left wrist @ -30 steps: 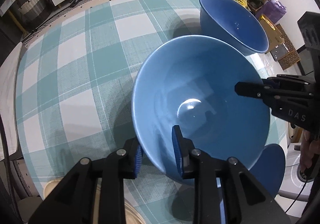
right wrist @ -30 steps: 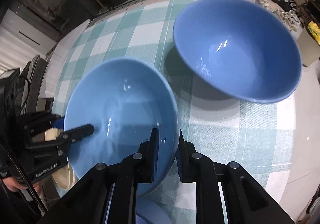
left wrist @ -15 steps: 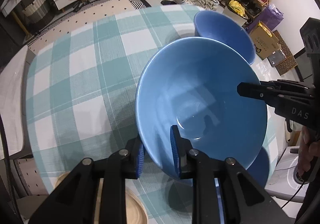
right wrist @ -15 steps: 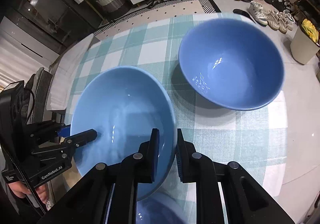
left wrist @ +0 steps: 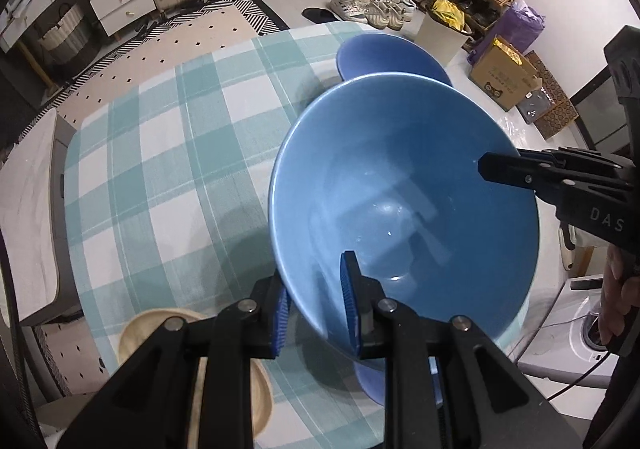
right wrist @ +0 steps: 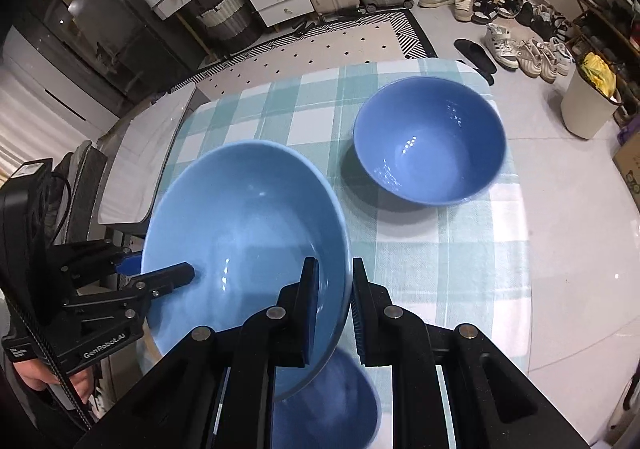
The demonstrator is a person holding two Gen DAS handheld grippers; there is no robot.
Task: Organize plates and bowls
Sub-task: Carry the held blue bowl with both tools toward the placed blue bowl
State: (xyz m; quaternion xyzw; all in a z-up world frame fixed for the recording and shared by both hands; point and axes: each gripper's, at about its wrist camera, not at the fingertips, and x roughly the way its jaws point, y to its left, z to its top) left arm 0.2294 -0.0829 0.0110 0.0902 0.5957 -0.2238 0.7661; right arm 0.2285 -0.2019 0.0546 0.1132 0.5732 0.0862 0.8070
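A large light-blue bowl (left wrist: 400, 209) (right wrist: 240, 225) hangs above the checked tablecloth (left wrist: 160, 177), held from two sides. My left gripper (left wrist: 316, 301) is shut on its near rim, one pad inside and one outside. My right gripper (right wrist: 335, 283) is shut on the opposite rim, and its inner finger (left wrist: 512, 175) shows over the bowl's edge in the left wrist view. A darker blue bowl (right wrist: 428, 141) (left wrist: 384, 57) stands upright on the cloth farther away. Below the lifted bowl another blue dish (right wrist: 332, 409) (left wrist: 372, 381) is partly hidden.
A beige plate (left wrist: 228, 373) lies at the table's near-left edge under my left gripper. A white bench (right wrist: 140, 153) runs along the table's left side. Shoes, a shoe rack and a bin (right wrist: 588, 101) stand on the floor beyond.
Both grippers have risen with the light-blue bowl between them. The table and the darker bowl now look smaller and farther below. Both grips are unchanged.
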